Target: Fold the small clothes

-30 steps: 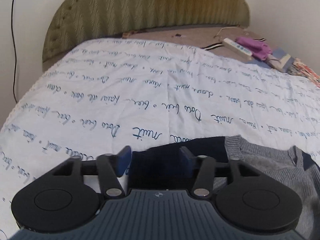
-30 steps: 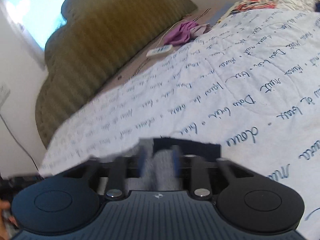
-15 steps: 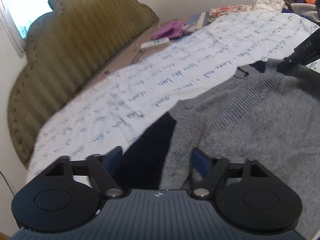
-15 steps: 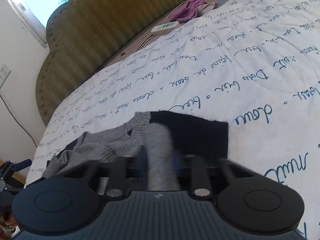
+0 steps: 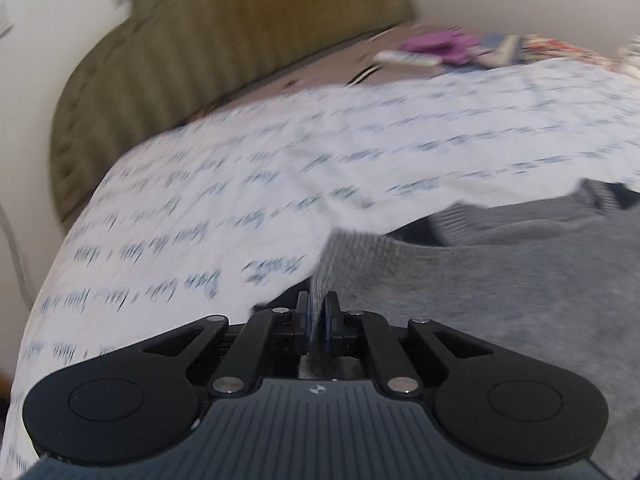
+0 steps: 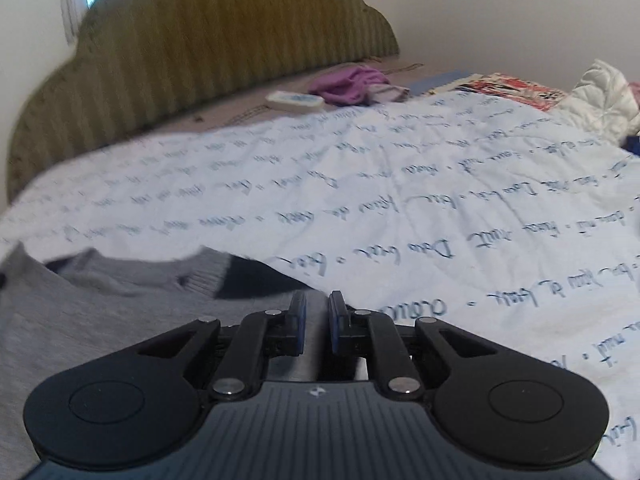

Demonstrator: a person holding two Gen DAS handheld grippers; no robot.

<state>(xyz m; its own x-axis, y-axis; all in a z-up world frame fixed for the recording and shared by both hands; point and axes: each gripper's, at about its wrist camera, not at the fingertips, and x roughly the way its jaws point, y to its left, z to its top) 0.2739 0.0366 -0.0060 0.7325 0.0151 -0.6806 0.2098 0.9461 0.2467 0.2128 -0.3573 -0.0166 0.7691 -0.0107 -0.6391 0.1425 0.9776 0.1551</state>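
Pinching grey knit at both ends, the two claws have hold of one small sweater [image 5: 500, 280] that lies on the white quilt [image 5: 280, 184] with blue script, at the near edge of the bed. The left gripper [image 5: 319, 320] has just been closing, and its blue pads now stand narrow with a fold of grey fabric between them, at the garment's left edge where it meets the quilt. The right gripper [image 6: 317, 322] is also nearly closed on a strip of the same grey knit, at the garment's right edge, with a dark navy panel [image 6: 256, 280] just beyond its tips.

From the left claw the sweater spreads away to the right; from the right claw it spreads to the left, towards the ribbed collar [image 6: 200, 276]. So the long axis of the cloth runs roughly from one claw to the other, across the near edge of the bed, and each hand is nearest its own side.

The fold, as I judge it, turns on carrying both held points the same way, forward towards the green headboard [image 6: 224, 40] or inward to meet. Uneven travel would likely skew the crease. The purple cloth [image 6: 352, 84] and the remote [image 6: 294, 100] lie well apart, at the far edge.
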